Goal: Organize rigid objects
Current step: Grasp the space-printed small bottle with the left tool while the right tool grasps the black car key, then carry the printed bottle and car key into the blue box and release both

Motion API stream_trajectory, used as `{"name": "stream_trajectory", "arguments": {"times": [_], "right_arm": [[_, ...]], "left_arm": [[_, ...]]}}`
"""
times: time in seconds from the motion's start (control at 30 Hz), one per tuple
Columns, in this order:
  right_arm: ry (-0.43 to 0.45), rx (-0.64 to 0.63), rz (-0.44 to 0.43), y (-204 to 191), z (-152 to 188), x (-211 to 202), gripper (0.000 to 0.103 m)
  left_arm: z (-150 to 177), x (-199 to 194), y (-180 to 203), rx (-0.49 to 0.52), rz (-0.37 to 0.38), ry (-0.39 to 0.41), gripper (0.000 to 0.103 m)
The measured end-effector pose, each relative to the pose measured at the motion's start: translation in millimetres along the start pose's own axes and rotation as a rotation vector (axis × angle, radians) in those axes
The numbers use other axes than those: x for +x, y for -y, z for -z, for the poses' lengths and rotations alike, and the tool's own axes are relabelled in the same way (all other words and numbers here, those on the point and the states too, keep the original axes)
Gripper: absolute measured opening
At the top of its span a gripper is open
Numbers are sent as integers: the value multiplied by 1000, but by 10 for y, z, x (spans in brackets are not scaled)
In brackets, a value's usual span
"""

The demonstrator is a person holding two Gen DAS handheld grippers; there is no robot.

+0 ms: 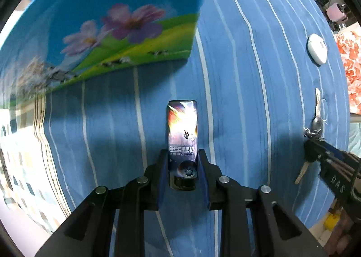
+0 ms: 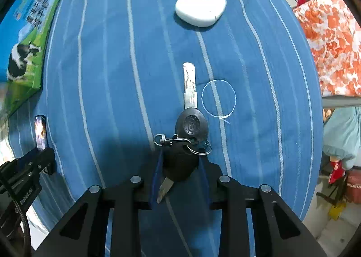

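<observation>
My left gripper (image 1: 182, 155) is shut on a lighter (image 1: 182, 126) with a colourful print, held just above the blue striped cloth (image 1: 248, 99). It also shows at the left of the right wrist view (image 2: 40, 131). My right gripper (image 2: 179, 162) is shut on a bunch of keys (image 2: 190, 126) by its black fob, with a long silver key blade (image 2: 190, 85) pointing forward beside a chalk circle (image 2: 218, 99). The keys and right gripper also show at the right edge of the left wrist view (image 1: 315, 128).
A blue and green box (image 1: 101, 31) printed with flowers and cows stands at the left, close to the lighter. A white rounded case (image 2: 200, 6) lies further ahead on the cloth. An orange-patterned fabric (image 2: 334, 42) lies off the right edge.
</observation>
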State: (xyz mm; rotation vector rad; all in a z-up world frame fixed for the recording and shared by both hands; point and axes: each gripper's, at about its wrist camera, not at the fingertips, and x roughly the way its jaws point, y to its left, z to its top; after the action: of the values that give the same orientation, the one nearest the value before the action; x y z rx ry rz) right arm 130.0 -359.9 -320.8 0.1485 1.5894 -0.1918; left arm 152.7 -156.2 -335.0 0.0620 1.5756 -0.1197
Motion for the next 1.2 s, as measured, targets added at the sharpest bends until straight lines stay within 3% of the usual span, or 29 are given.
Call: {"name": "stream_trajectory", "arguments": {"times": [0.07,0.37,0.57,0.87,1.03,1.2], "right_arm": [[18,-2,-24,-85,80,-105,8],[83,-33,-119,-248,358,-653,8],[159,-65,-190,-272,415,-1182,8],[302,-126,-307,-554,140,-2175,8],[371,-171,-349,-1018,-58,-2546,7],[390,-199,-351,-1508,-296,-2523,7]], "left_arm": [[84,-46,-42,-7,12,7,23],[336,-537,-209,-19,74,87,23],[458,-1092,-287,-13,134,192,23],[-39,-1902,-685,-17,206,369,23],[-319,-2162,-1217,-75,181,440,23],[-578,-2073,-1830,-129,128,446,23]]}}
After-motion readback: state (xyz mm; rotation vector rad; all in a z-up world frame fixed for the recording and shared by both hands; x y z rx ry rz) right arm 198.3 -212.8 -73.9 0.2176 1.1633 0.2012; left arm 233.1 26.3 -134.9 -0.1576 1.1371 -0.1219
